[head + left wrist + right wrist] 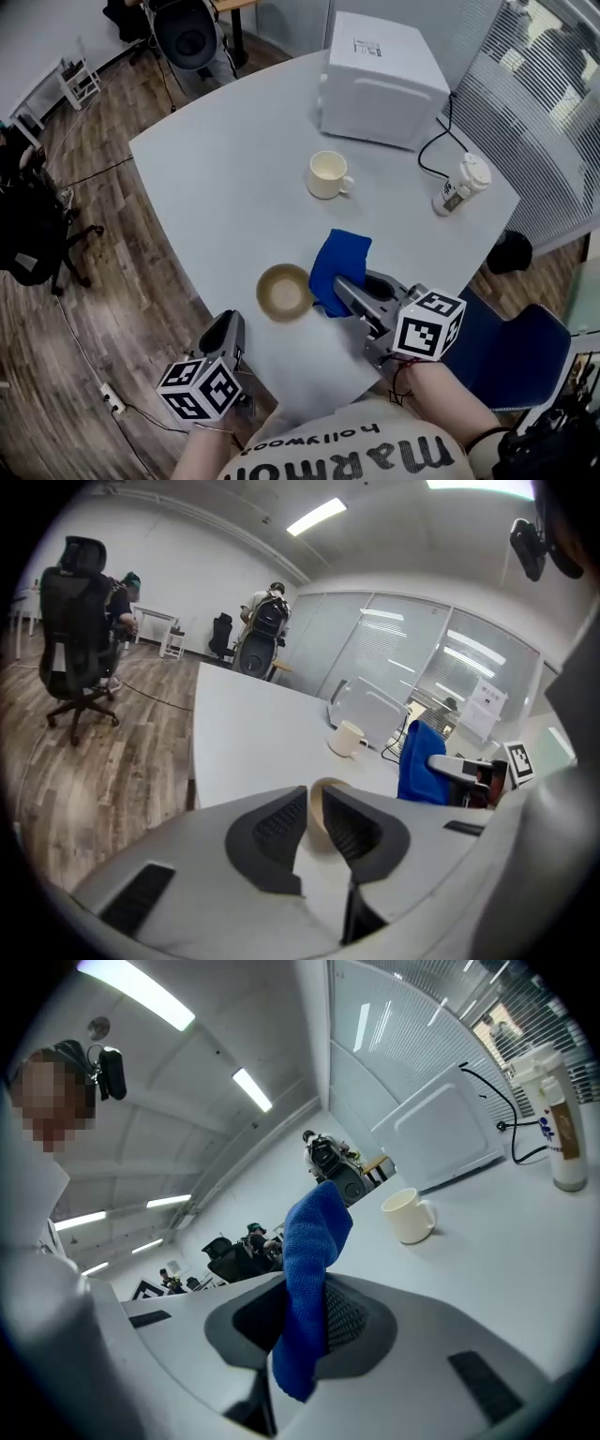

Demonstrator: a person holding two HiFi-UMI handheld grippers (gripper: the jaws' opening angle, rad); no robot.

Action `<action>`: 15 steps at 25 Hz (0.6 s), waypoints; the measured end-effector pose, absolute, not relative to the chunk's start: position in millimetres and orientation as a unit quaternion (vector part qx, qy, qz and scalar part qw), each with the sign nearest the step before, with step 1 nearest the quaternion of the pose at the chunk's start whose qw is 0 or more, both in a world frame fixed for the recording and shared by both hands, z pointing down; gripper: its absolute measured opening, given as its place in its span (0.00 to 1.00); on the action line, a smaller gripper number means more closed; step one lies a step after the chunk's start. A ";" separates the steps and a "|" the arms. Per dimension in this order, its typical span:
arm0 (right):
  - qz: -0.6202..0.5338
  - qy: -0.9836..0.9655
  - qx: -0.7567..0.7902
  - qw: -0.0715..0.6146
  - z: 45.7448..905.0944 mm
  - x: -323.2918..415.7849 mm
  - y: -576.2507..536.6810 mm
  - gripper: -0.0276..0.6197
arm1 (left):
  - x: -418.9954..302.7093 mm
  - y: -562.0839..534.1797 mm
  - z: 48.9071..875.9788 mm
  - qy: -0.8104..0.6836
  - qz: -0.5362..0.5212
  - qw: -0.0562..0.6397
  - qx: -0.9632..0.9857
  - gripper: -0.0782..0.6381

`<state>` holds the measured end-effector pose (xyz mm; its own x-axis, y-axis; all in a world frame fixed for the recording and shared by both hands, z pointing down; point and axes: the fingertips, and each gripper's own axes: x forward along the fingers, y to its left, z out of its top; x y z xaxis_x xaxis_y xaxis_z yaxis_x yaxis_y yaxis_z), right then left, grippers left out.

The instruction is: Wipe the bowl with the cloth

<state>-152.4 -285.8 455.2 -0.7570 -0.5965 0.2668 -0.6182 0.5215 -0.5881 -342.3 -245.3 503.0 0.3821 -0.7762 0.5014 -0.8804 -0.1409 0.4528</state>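
Two grippers low in frame, both angled up toward centre.
One blue cloth (339, 255) pinched in right gripper (343, 291); left gripper (230, 325) jaws slightly apart, empty; one bowl (284, 292) between them.

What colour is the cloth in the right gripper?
Blue; the cloth shows best in the right gripper view.

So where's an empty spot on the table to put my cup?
The big bare stretch of table left of the mug and beyond the bowl. Also between mug and bottle. Crowded around the bowl and the blue cloth in the right gripper.
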 end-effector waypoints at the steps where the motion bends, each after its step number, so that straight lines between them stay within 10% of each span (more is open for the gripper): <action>1: 0.341 -0.871 0.353 0.016 454.5 -153.9 -289.1 0.14 | -337.7 -253.1 509.7 -0.534 0.076 0.364 0.759 0.23; 4: 0.337 -0.866 0.369 0.030 456.1 -156.4 -297.7 0.14 | -321.1 -271.2 530.9 -0.489 0.090 0.391 0.775 0.39; 15: 0.352 -0.861 0.363 0.059 479.7 -210.2 -313.4 0.14 | -290.1 -292.0 587.5 -0.433 0.172 0.436 0.770 0.40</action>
